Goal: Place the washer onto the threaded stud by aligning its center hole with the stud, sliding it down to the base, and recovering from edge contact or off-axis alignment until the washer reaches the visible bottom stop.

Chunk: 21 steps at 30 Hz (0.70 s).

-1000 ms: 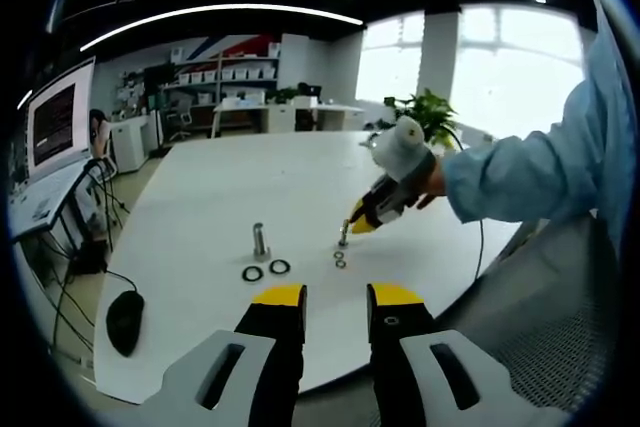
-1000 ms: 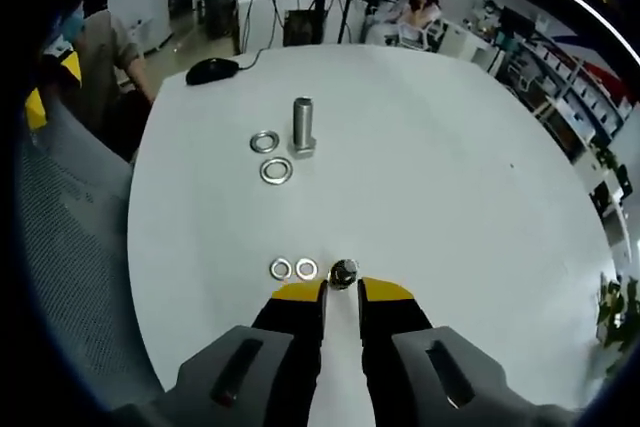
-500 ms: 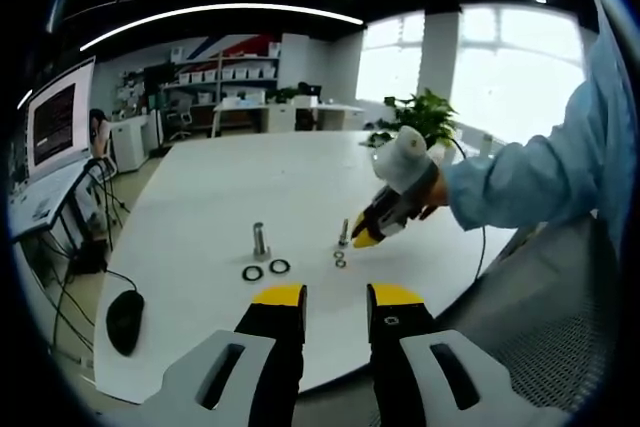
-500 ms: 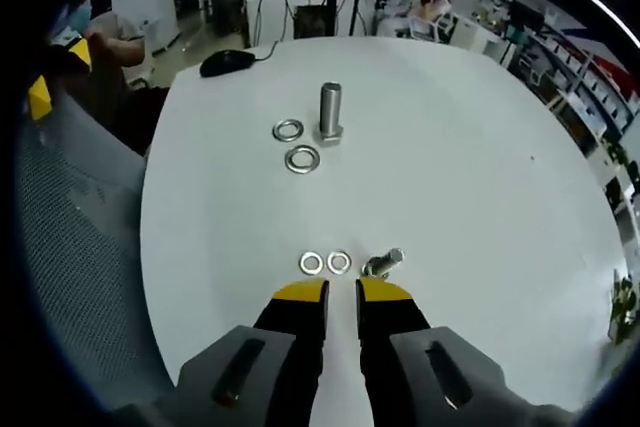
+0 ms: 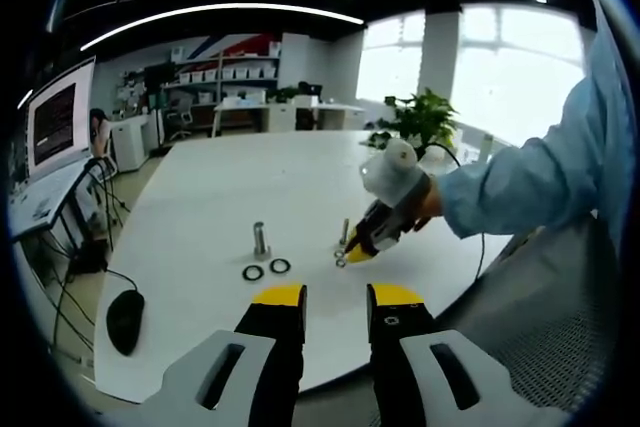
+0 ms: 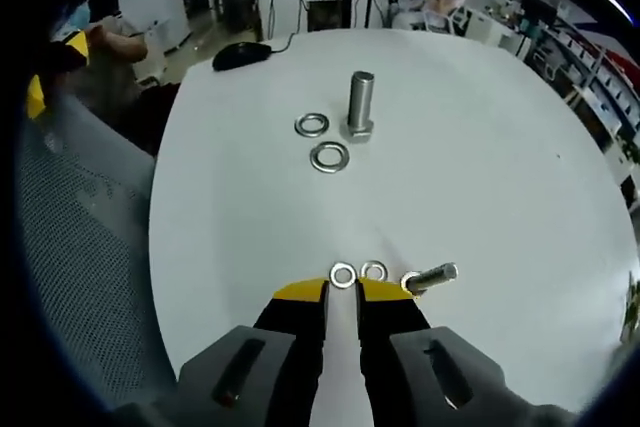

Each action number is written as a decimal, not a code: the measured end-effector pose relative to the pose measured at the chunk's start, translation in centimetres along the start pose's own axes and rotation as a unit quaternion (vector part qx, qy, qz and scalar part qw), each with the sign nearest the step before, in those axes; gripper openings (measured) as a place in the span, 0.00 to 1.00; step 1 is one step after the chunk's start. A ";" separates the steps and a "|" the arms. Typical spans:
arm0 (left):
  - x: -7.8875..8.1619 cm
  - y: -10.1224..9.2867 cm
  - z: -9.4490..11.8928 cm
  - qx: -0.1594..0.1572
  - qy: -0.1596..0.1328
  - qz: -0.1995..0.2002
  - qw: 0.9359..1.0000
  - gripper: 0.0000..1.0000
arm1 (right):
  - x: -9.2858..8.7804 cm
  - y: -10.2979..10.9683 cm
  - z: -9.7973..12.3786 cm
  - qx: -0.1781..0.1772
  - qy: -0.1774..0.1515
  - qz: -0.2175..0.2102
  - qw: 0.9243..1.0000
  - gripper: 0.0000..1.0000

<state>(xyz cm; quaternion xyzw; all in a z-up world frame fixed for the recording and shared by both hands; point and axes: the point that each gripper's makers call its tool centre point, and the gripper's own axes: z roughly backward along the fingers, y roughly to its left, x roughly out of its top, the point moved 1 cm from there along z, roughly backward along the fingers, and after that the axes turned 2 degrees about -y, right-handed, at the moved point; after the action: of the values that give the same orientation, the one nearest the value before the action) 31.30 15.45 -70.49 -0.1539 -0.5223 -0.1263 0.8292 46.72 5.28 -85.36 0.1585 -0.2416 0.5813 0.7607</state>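
Lowered right tongs [image 6: 342,290], narrowly spread, reach small washer [image 6: 343,275]; left tongs [image 5: 336,296] likewise spread

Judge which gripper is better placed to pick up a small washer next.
Right. The right gripper sits right at the nearest small washer, beside the small stud. The left gripper hangs well back from them.

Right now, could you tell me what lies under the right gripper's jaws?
A small washer lies on the white table just ahead of the right gripper. A second washer and the small stud sit alongside. The jaws cover the table beneath them.
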 end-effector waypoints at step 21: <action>0.0 0.1 0.0 0.000 0.000 0.000 1.000 0.20 | -0.6 0.0 -1.1 0.009 0.007 -0.011 1.000 0.15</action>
<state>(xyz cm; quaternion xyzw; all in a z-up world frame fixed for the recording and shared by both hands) 31.31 15.49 -70.52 -0.1535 -0.5220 -0.1260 0.8295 46.78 5.41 -86.58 0.1641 -0.2296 0.5757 0.7674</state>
